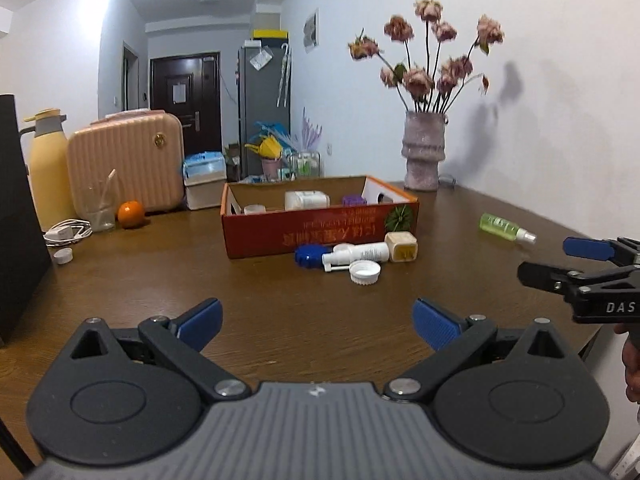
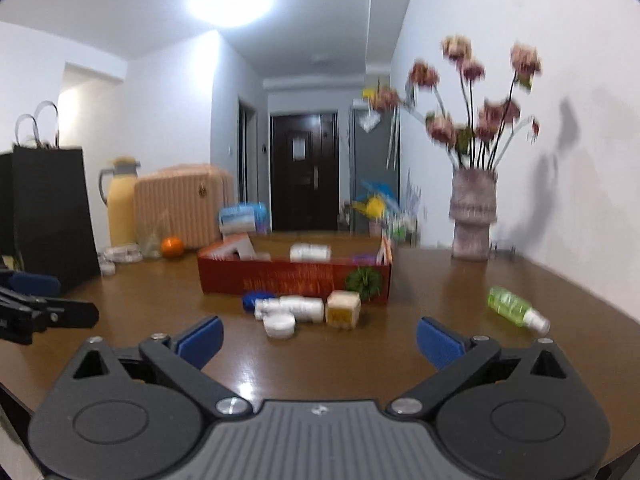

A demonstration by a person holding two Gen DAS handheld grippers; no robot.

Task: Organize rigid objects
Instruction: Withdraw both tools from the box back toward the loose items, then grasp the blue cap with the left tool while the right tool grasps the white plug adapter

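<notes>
Both the left claw [image 1: 316, 322] and the right claw [image 2: 320, 340] stand apart, empty, before the red box [image 1: 320, 228] on the counter [image 1: 160, 280].

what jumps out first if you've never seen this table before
The red cardboard box at mid-table, with a cluster of small containers lying against its near side. Then the vase of dried pink flowers by the wall, and a green spray bottle lying alone on the right.

ahead of the jaws a box [image 1: 320, 228] sits on the tabletop [image 1: 160, 280], holding a jar [image 1: 307, 200]. a spray bottle [image 1: 356, 254], cap [image 1: 364, 271] and cube [image 1: 401, 246] lie before it, perhaps touching. right of the jaws lies a bottle [image 1: 507, 228]; behind the box's right end, a vase [image 1: 424, 152].
</notes>
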